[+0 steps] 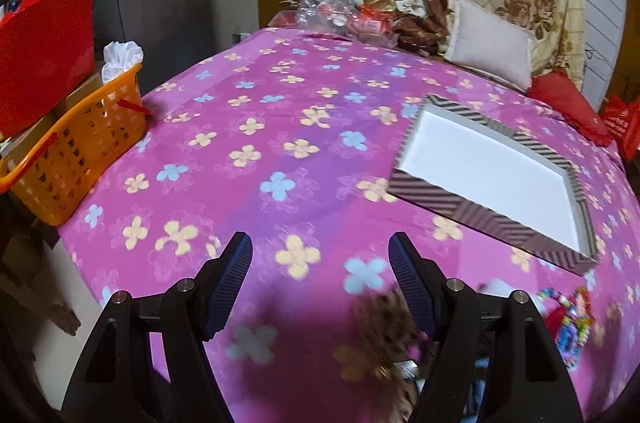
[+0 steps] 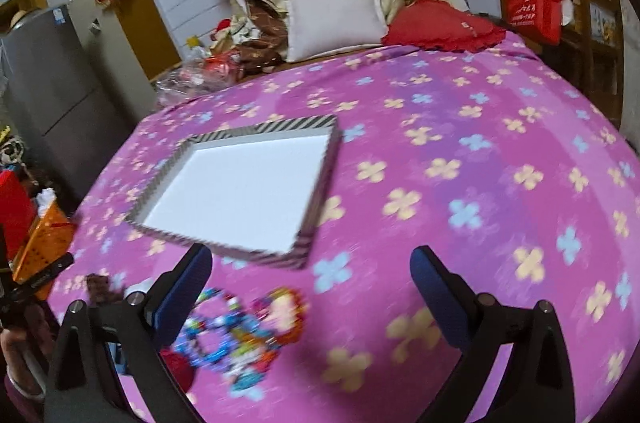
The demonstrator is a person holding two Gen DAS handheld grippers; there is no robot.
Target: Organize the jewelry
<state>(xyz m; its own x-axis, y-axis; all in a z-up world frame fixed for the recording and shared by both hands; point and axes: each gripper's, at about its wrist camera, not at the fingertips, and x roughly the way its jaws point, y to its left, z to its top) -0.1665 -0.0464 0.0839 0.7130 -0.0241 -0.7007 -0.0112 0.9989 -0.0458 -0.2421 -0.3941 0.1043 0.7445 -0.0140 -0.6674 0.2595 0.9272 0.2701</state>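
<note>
A shallow striped box (image 1: 496, 219) with a white inside lies empty on the pink flowered bedspread; it also shows in the right wrist view (image 2: 320, 183). A blurred pile of colourful bead jewelry (image 2: 240, 335) lies in front of the box, just inside my right gripper's left finger; in the left wrist view the pile (image 1: 568, 319) sits to the right of my left gripper. A brown spotted item (image 1: 388, 327) lies by the left gripper's right finger. My left gripper (image 1: 320, 283) is open and empty. My right gripper (image 2: 312, 299) is open and empty.
An orange plastic basket (image 1: 76, 151) and red bags stand at the bed's left edge. Pillows (image 2: 336, 19), a red cushion (image 2: 440, 23) and a folded quilt are at the head of the bed. Plastic-wrapped clutter (image 1: 340, 15) lies at the far side.
</note>
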